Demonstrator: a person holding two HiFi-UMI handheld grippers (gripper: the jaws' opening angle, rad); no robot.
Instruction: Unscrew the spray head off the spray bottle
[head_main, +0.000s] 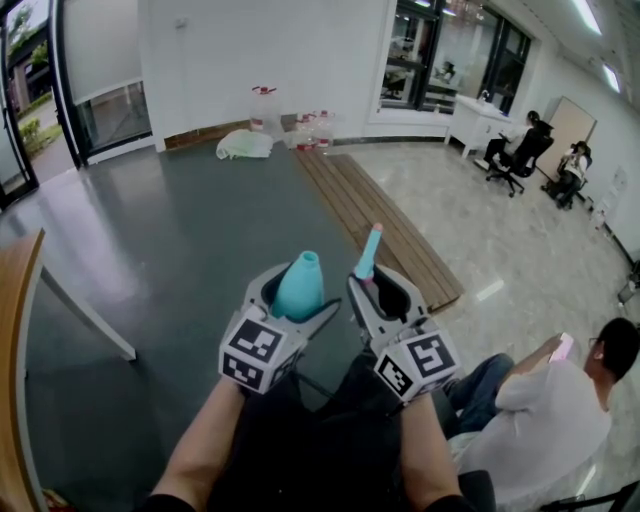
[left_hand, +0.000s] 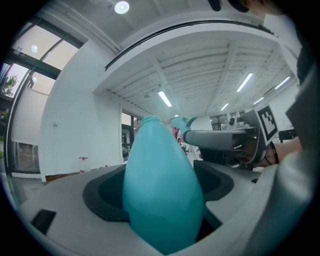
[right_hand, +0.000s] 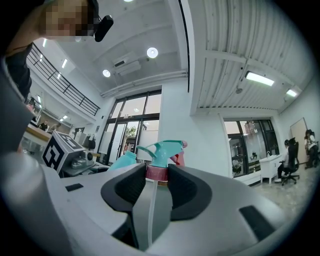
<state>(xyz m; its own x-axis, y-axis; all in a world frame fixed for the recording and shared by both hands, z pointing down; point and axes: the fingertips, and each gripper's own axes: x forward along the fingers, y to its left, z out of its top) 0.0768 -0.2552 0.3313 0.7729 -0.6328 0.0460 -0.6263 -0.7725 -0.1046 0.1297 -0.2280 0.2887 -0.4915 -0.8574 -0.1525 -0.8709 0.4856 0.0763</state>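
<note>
Left gripper (head_main: 296, 300): its fingers are clamping the teal spray bottle (left_hand: 162, 195) around its body, with the open neck pointing up.
Right gripper (head_main: 385, 295): its fingers are pinching the spray head (right_hand: 162, 150) at the pink collar (right_hand: 156, 172), with the dip tube (right_hand: 148, 210) hanging between them.
Position: head and bottle are sitting just beside each other, separated, in the air above the floor (head_main: 180, 230).

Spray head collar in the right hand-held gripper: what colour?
Dull pink collar, teal spray head above; clearest in right gripper view.

Grey tongs (head_main: 298, 292), black pads (right_hand: 187, 192), black-white marker cubes (head_main: 262, 352)
</note>
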